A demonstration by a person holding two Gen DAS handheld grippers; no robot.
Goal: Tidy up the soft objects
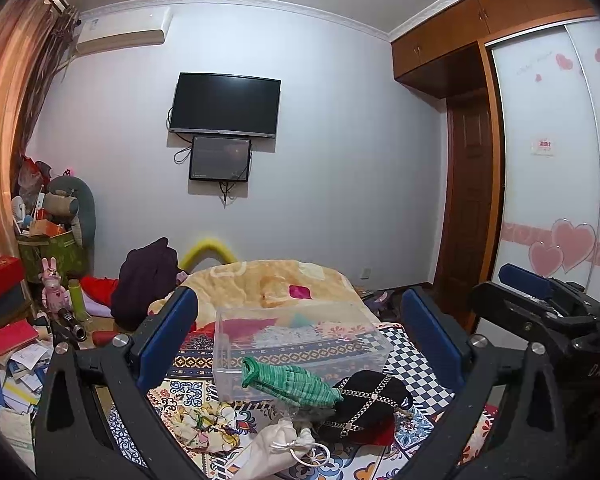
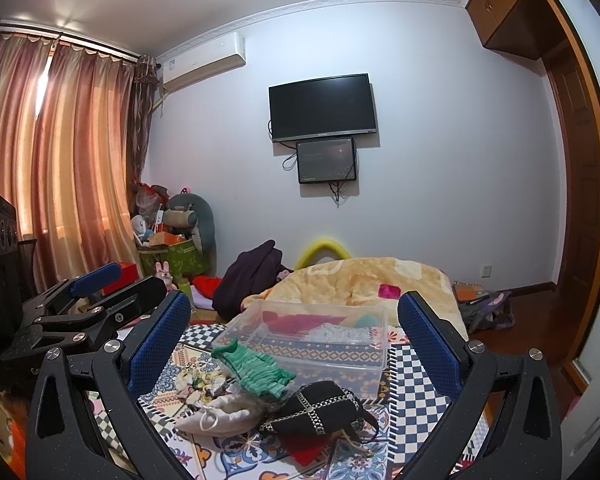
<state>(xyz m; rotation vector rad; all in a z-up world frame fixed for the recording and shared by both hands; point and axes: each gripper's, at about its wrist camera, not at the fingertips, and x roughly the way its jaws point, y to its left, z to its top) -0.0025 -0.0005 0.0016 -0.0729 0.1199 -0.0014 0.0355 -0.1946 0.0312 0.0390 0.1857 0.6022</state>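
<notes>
Fingers (image 1: 168, 336) wide apart, green knit (image 1: 288, 386) between, untouched.

Black flat-screen television (image 1: 225, 105) mounted on pale wall, smaller dark screen (image 1: 220, 159) just below. White air conditioner (image 2: 204, 65) high beside pink-orange curtains (image 2: 56, 152). Brown wooden wardrobe (image 1: 460, 36) at right.

Ahead of me on the bed (image 1: 416, 360): bin (image 1: 300, 350) behind glove (image 1: 290, 380), purse (image 1: 366, 402) right, pouch (image 1: 276, 446) nearest.
</notes>
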